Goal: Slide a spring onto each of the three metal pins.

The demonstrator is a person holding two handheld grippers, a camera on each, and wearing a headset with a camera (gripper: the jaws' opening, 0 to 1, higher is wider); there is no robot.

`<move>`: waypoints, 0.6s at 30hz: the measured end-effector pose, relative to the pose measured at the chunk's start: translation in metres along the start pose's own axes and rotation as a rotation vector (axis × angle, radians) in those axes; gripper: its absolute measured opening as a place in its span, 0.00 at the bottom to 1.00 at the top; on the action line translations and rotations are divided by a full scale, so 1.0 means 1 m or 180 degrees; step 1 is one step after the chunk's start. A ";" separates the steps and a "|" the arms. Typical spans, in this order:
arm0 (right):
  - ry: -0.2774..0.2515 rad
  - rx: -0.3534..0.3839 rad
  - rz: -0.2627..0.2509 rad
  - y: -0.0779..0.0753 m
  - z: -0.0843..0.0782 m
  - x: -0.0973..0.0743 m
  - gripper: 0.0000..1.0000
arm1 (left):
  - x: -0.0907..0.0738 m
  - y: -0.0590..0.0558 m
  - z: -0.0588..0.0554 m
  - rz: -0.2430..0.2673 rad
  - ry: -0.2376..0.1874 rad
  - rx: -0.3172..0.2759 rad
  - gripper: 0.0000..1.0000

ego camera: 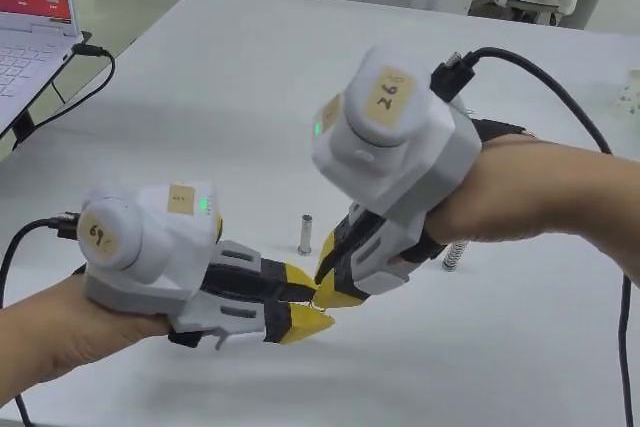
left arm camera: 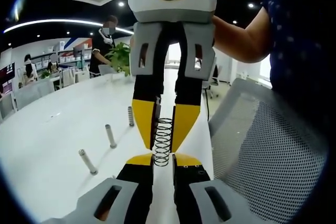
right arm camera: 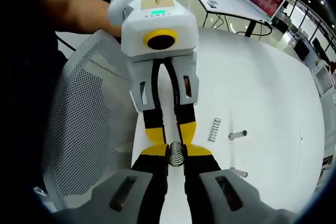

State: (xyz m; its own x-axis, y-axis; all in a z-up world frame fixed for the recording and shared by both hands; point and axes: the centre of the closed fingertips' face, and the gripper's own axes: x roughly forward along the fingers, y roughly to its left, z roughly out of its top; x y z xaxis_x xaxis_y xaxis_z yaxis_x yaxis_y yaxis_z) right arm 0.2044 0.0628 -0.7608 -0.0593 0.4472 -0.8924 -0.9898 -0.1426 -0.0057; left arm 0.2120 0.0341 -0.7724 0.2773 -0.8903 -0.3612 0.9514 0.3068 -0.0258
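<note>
In the left gripper view a silvery coil spring [left arm camera: 163,141] runs between the yellow fingers of my right gripper [left arm camera: 164,124]. Its near end sits between the tips of my left gripper [left arm camera: 164,160]. The right gripper view has the same spring [right arm camera: 176,154] pinched end-on in my right gripper [right arm camera: 177,151], with the left gripper [right arm camera: 171,132] nose to nose with it. In the head view the two grippers' yellow tips meet low over the table and hide the spring. Two bare metal pins [left arm camera: 88,161] [left arm camera: 110,136] stand upright; one pin [ego camera: 305,234] shows just behind the tips.
A second spring [ego camera: 452,255] stands on the white table [ego camera: 220,97] beside the right hand; I cannot tell whether a pin is inside it. A laptop [ego camera: 30,7] and its cable lie at the far left. A mesh chair [left arm camera: 262,145] is close by.
</note>
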 end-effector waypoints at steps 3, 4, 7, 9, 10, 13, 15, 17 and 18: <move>0.0001 -0.0001 -0.0001 -0.001 0.000 -0.001 0.08 | 0.000 0.000 0.000 -0.0002 -0.0006 -0.0010 0.09; 0.0003 -0.0002 -0.0005 -0.002 0.000 -0.001 0.08 | 0.000 0.001 -0.001 0.0006 0.0000 -0.0020 0.11; 0.0016 0.0003 -0.0007 -0.003 0.000 -0.002 0.08 | -0.001 0.001 -0.001 0.0008 -0.0003 -0.0033 0.13; 0.0025 0.0008 -0.0015 -0.004 -0.001 -0.003 0.08 | -0.001 0.002 -0.002 0.0019 -0.0008 -0.0060 0.16; 0.0031 0.0011 -0.0016 -0.004 -0.002 -0.003 0.08 | -0.001 0.002 -0.002 0.0024 -0.0005 -0.0062 0.17; 0.0034 0.0023 -0.0020 -0.006 -0.004 -0.004 0.08 | -0.002 0.003 -0.003 0.0044 -0.0002 -0.0091 0.21; 0.0052 0.0039 -0.0022 -0.008 -0.007 -0.005 0.08 | -0.003 0.004 -0.002 0.0060 -0.0012 -0.0099 0.23; 0.0060 0.0057 -0.0036 -0.011 -0.009 -0.006 0.08 | -0.003 0.005 -0.004 0.0077 -0.0005 -0.0128 0.25; 0.0065 0.0065 -0.0039 -0.011 -0.010 -0.006 0.08 | -0.004 0.006 -0.004 0.0094 -0.0007 -0.0138 0.27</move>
State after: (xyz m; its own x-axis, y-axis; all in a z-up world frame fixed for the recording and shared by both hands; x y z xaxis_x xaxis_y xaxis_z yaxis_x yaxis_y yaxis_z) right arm 0.2173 0.0525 -0.7598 -0.0446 0.4308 -0.9013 -0.9929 -0.1189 -0.0076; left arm 0.2158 0.0409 -0.7753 0.3056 -0.8814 -0.3603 0.9361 0.3473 -0.0555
